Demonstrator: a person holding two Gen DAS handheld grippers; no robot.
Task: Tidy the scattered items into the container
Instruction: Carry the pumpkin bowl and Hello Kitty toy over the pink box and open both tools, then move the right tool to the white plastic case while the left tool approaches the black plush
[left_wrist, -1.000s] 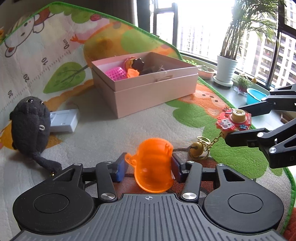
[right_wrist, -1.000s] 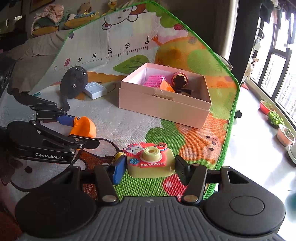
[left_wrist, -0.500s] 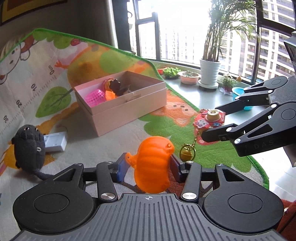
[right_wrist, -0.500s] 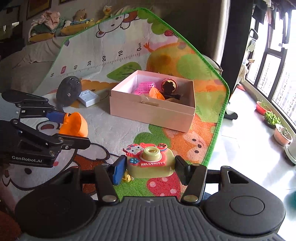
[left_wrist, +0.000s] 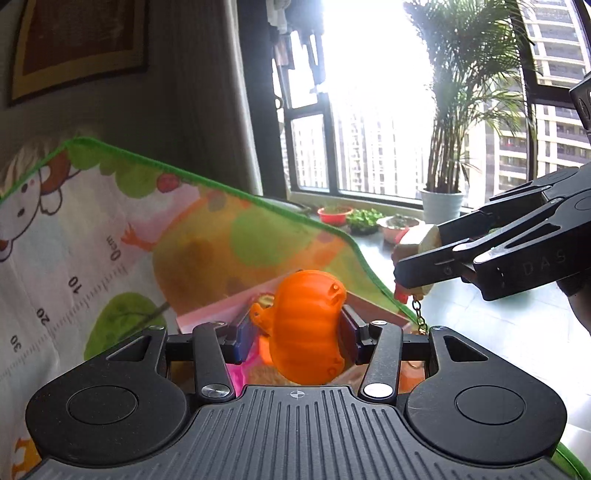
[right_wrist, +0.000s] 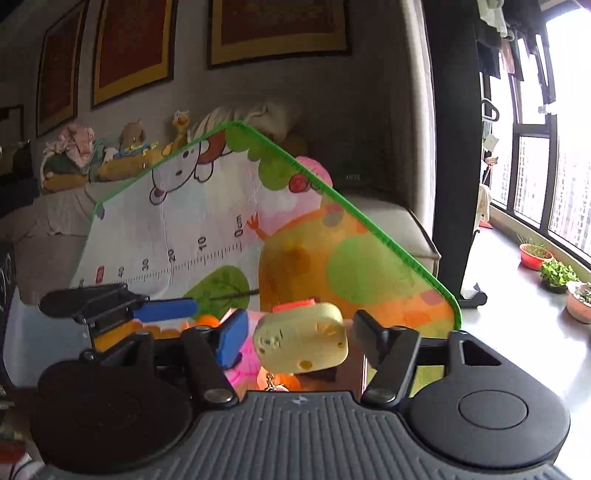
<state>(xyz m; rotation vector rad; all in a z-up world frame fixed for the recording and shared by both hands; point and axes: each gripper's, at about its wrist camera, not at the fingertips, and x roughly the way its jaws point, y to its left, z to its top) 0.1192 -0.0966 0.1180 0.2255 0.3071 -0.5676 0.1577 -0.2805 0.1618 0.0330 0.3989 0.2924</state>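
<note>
Orange toy (left_wrist: 306, 325) clamped in left gripper (left_wrist: 295, 332) — right gripper (right_wrist: 295, 332) just opened, camera keychain (right_wrist: 301, 341) loose between.

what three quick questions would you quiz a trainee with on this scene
1. True or false: the left hand-held gripper is shut on the orange toy.
2. What lies between the jaws of the right hand-held gripper? A a yellow toy camera; B a spoon; C a sock.
3. Fill in: the container seen just past the orange toy is a pink ___.

Key: 1 true. 2 A; the jaws have just been opening and the pads stand clear of it. 3 pink box.
</note>
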